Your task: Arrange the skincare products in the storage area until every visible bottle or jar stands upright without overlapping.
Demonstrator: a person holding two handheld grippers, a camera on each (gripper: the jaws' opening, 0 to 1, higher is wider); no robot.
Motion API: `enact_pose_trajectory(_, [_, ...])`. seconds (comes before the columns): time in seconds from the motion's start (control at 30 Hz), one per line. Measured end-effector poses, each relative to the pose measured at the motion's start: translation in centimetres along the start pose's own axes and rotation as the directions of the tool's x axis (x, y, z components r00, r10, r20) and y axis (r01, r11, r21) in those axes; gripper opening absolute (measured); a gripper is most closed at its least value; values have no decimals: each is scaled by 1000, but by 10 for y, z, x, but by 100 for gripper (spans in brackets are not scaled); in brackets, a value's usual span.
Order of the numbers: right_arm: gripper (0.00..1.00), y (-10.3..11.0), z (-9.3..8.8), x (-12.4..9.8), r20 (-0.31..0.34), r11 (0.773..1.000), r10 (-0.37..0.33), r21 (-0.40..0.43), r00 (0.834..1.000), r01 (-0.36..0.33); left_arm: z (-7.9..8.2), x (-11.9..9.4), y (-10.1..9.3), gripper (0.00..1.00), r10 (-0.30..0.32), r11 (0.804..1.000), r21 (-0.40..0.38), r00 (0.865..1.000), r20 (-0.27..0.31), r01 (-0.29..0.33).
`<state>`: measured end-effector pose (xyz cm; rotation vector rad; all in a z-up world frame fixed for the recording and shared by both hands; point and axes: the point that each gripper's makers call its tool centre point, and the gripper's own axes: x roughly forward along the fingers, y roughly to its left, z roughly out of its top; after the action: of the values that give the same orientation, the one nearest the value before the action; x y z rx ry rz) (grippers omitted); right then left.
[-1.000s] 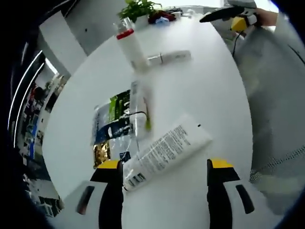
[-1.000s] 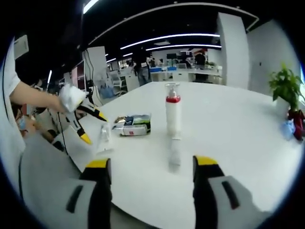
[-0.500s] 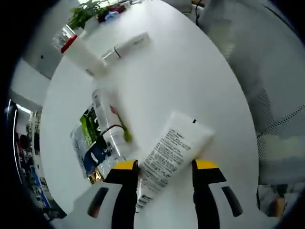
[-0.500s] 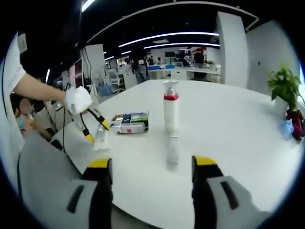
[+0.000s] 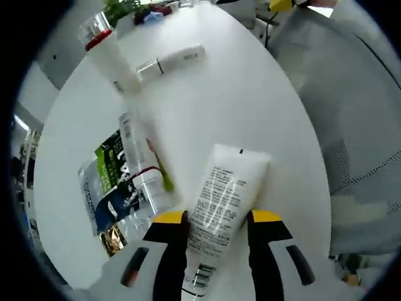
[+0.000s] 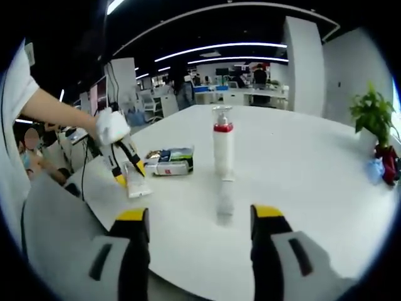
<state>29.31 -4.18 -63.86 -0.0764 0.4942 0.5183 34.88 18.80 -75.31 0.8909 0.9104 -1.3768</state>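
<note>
Skincare tube point(image 5: 225, 204), white, flat and printed with small text, lies on the round white table point(image 5: 250, 106) between the yellow-tipped jaws of the left gripper point(image 5: 210, 219), which have narrowed around it since a second ago; whether they grip it I cannot tell. Left gripper view alone reveals the clear bottle point(image 5: 141, 169) lying on glossy sachets point(image 5: 109, 194). Right gripper point(image 6: 199, 216) gapes wide, holding nothing, facing the upright red-collared pump bottle point(image 6: 222, 149)

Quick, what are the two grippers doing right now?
Left gripper: closing around the white tube, grip not certain.
Right gripper: open, holding nothing.
</note>
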Motion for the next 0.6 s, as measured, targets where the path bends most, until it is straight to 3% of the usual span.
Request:
enact_pose_trajectory(0.33, [64,1,0,0,-1,1000,4,-3,1000,-4,4,-6,0,31,84,996,-11,996,21,-84])
enact_pose_trajectory(0.5, [64,2,0,1,-3,1000,11,-4,1000,-11,5,-16,0,30,114,992,-64,992,55,-110])
enact_pose_trajectory(0.6, [63,3,0,1,-3,1000,15,-5,1000,-15,9,-27,-4,30,140,983,-131,984,113,-125])
